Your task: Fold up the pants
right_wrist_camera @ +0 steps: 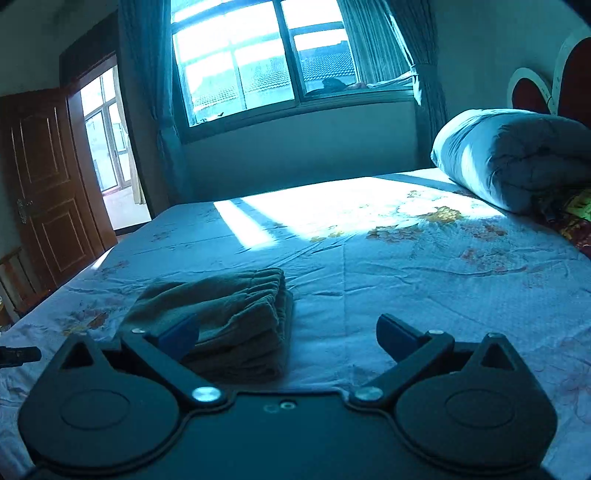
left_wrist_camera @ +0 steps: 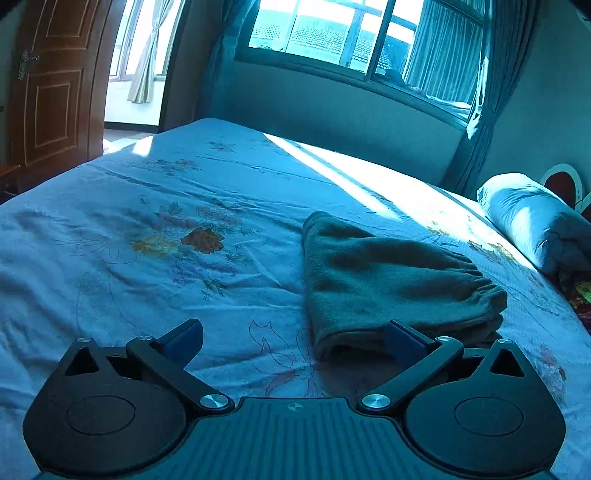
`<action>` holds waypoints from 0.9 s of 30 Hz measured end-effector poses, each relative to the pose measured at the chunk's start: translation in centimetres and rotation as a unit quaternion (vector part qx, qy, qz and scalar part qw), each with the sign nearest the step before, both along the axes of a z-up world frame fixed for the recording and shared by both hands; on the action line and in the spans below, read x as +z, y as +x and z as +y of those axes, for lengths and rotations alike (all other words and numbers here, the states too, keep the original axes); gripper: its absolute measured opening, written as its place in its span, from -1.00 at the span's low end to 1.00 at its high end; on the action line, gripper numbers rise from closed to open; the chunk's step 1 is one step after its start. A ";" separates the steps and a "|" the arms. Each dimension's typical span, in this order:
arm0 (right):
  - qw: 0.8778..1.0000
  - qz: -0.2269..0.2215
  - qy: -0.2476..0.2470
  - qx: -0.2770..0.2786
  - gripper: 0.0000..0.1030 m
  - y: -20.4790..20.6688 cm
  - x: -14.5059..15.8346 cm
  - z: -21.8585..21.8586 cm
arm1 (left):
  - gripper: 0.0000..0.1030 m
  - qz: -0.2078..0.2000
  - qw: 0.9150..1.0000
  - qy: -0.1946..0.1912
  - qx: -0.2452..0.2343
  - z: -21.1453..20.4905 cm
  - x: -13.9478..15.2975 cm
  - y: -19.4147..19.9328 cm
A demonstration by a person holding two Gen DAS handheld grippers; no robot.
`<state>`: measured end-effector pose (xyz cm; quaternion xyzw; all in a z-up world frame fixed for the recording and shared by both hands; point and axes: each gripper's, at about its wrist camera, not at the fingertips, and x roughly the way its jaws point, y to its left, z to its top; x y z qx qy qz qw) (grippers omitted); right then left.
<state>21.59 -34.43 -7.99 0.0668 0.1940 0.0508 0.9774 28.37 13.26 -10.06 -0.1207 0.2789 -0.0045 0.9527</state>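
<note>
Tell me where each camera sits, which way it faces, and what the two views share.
Left wrist: on the left claw, looking over the bed toward the window; folded pants ahead right; claw open, empty.
Right wrist: on the right claw, facing the same window; pants ahead left; claw open, empty.
Shared: bed, pants, window, brown door, rolled quilt.
</note>
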 end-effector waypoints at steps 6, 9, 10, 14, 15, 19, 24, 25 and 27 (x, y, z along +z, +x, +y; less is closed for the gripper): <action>0.999 0.018 -0.001 0.027 0.89 -8.6 0.8 -0.8 | 1.00 -0.008 1.000 -0.003 0.009 -0.5 1.4 -8.9; 0.999 0.022 0.011 0.038 0.89 -11.8 1.2 -0.3 | 1.00 -0.013 1.000 -0.008 0.006 -1.1 2.0 -12.7; 0.999 0.016 0.011 0.038 0.89 -12.9 1.5 0.0 | 1.00 -0.015 1.000 -0.006 0.007 -1.4 2.4 -14.0; 0.999 0.001 0.005 0.042 0.89 -16.6 3.1 1.3 | 1.00 -0.036 0.999 0.008 0.000 -2.5 4.2 -18.2; 0.999 -0.004 0.003 0.046 0.89 -17.4 3.6 1.7 | 1.00 -0.039 0.999 0.013 -0.002 -2.9 4.8 -19.1; 0.998 -0.028 0.000 0.057 0.89 -20.0 5.3 2.8 | 1.00 -0.058 0.998 0.033 -0.001 -4.2 6.7 -22.6; 0.996 -0.053 0.009 0.070 0.89 -22.7 6.5 3.4 | 1.00 -0.075 0.996 0.051 -0.005 -5.7 8.7 -26.0; 0.996 -0.052 0.005 0.076 0.89 -22.9 6.7 3.6 | 1.00 -0.079 0.996 0.049 -0.006 -5.8 9.1 -26.5; 0.995 -0.064 -0.012 0.073 0.89 -23.8 7.4 4.0 | 1.00 -0.089 0.995 0.046 -0.008 -6.2 10.0 -27.5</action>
